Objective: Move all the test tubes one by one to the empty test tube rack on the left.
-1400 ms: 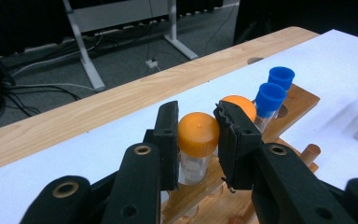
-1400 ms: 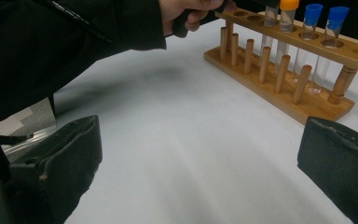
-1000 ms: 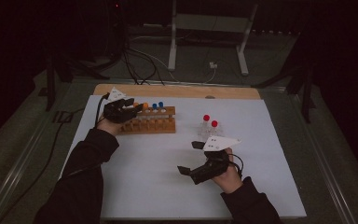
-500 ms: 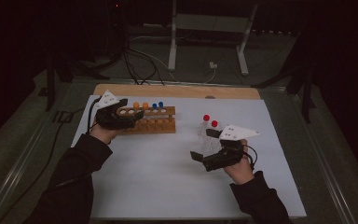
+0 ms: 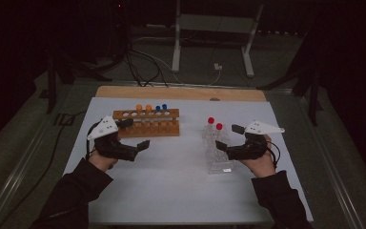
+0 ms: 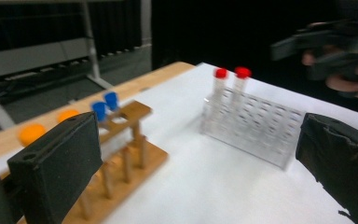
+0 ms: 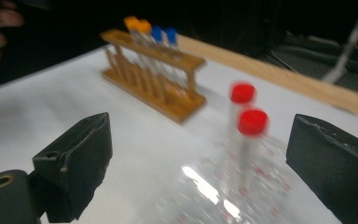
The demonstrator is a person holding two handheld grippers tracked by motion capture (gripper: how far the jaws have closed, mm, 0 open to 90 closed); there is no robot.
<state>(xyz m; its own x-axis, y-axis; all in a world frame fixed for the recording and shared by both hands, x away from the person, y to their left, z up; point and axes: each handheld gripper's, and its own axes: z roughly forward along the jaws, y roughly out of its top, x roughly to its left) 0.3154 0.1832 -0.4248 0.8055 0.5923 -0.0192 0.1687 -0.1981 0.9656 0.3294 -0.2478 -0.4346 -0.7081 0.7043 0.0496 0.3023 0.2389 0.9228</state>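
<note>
Standing light and slippery in the clear rack (image 5: 218,155), the red-capped tubes (image 5: 218,128) are best taken below the cap by the right tool (image 5: 224,140), both tools being held wide and empty.

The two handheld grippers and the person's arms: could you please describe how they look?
Both are black. The left claw and right claw each carry a pale grey three-cornered plate on top, with thick, blocky black pads. A thin dark cable loops off the right one. The person wears dark long sleeves.

Both sleeves (image 5: 71,191) were dark; each black gripper, left (image 5: 134,137) and right (image 5: 228,139), carried a pale three-cornered plate (dotted with small holes) and trailed a thin cable.
</note>
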